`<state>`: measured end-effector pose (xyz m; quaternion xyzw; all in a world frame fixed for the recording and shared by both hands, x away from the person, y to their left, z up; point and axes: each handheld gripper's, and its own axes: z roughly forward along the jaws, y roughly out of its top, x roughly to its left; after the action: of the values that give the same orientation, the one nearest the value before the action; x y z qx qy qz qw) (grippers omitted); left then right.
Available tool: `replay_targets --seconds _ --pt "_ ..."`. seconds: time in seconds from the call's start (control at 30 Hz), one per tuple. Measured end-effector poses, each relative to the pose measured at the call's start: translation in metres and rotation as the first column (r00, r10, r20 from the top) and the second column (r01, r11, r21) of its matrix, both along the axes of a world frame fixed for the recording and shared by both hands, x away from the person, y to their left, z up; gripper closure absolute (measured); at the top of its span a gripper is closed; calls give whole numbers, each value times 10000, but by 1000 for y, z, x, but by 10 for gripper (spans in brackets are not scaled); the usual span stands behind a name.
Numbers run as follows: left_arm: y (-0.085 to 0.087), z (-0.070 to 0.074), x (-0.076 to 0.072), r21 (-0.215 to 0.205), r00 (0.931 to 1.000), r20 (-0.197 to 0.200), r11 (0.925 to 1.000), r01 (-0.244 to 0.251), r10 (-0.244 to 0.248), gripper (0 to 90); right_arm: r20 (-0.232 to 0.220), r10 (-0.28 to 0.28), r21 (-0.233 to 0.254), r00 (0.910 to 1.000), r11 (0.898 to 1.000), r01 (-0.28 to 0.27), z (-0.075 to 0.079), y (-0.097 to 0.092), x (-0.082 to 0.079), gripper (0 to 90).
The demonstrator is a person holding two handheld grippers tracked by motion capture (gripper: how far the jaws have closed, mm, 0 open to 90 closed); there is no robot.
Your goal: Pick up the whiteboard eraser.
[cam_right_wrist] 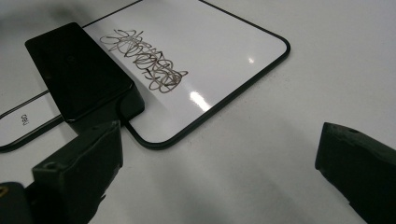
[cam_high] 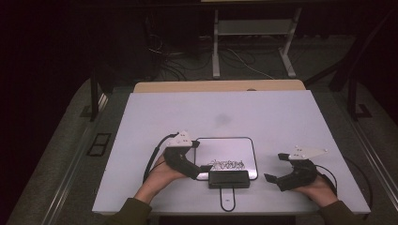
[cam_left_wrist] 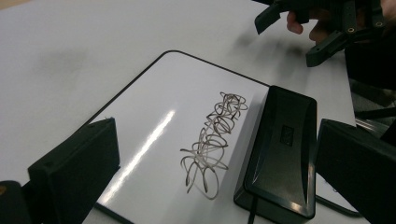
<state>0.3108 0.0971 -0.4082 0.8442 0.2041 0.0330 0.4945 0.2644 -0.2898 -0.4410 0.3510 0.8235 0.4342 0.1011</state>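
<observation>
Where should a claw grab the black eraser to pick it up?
Probably across the eraser's two long sides, near the middle, coming down from above. It lies flat on the whiteboard's near edge, just beside the scribble, long and narrow enough for open jaws to straddle, and its top is free.

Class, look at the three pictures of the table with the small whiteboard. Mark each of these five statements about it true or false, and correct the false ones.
1. The small white whiteboard with a black rim bears a dark scribble. True.
2. The black rectangular eraser block lies on the whiteboard's far edge. False: it lies at the near edge, on the person's side.
3. The left tool is shut on the eraser. False: its jaws stand open, with the eraser and scribble between them in the left gripper view.
4. The right tool hangs open to the right of the whiteboard, holding nothing. True.
5. The scribble is bright red. False: it looks dark, grey-brown.
</observation>
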Motion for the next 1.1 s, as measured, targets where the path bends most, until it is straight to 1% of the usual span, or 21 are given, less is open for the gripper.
replay_targets --seconds 0.23,0.33,0.7,0.77,0.9,0.97,1.03,1.07,1.1 --pt "-11 3 5 -84 9997 51 9997 233 -232 1 -8 49 -12 10000 10000 -50 -2 2 0 0" --pt "-18 4 8 -186 9994 -7 9992 355 -355 2 -28 25 22 10000 10000 -25 -2 1 0 0" --pt "-42 5 13 -30 9959 12 9959 906 -906 20 -113 -2 100 9999 9999 3 -3 -1 1 0" --pt "-47 5 14 72 9937 86 9937 1117 -1118 28 -114 -40 156 9999 9999 42 -3 -1 1 0" --pt "-56 6 15 135 9908 13 9907 1356 -1356 48 -145 -13 147 9999 9999 16 -3 -1 1 0" --pt "-60 7 14 195 9895 41 9894 1441 -1442 57 -143 -10 151 9999 9999 13 -3 -1 1 0" --pt "-64 6 12 298 9871 106 9867 1597 -1600 79 -109 10 118 9999 9999 -9 -4 -1 1 0" --pt "-66 6 11 442 9854 151 9847 1687 -1695 84 -92 30 106 10000 9999 -29 -4 -1 1 0" --pt "-66 5 11 458 9848 142 9839 1726 -1734 92 -84 44 107 10000 9999 -43 -3 -1 1 0"
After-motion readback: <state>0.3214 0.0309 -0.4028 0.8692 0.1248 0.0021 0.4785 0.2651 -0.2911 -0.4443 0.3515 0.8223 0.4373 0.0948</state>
